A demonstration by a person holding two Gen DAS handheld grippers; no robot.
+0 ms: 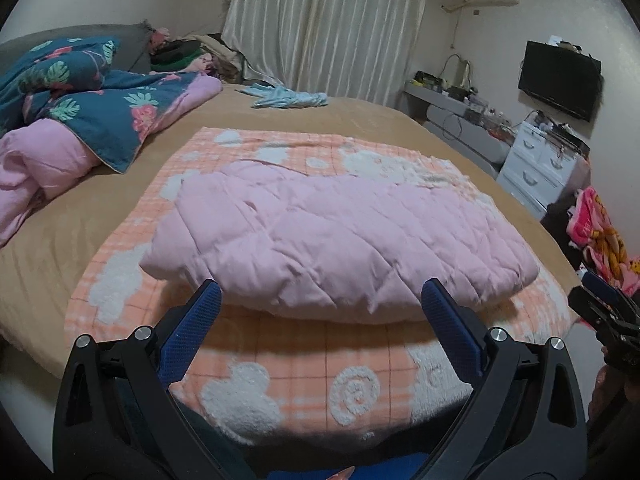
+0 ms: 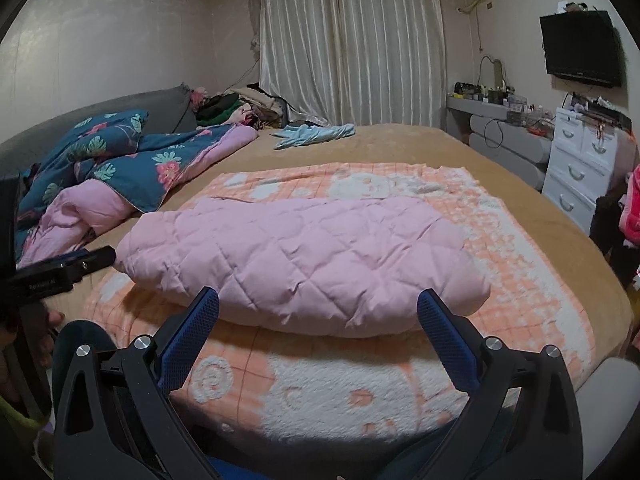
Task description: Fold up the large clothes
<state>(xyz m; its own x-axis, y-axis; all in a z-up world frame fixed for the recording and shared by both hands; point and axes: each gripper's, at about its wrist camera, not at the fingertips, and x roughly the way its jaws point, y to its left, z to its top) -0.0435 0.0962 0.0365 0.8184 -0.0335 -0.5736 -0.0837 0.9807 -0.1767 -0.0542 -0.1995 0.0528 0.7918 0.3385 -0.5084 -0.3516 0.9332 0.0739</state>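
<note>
Teal floral duvet point(image 1: 100, 112), wall television point(image 2: 580, 52), white drawers point(image 2: 580, 164)

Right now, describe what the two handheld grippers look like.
Both the left gripper and the right gripper share one build: black angular plastic frames with silver round bolts, and two blue fingers with textured pads. The left gripper's side carries small white lettering, unreadable.

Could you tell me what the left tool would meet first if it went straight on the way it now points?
Most likely the folded pink quilted garment: the open left tool points at its near edge, just above the peach blanket. Depth is uncertain.
</note>
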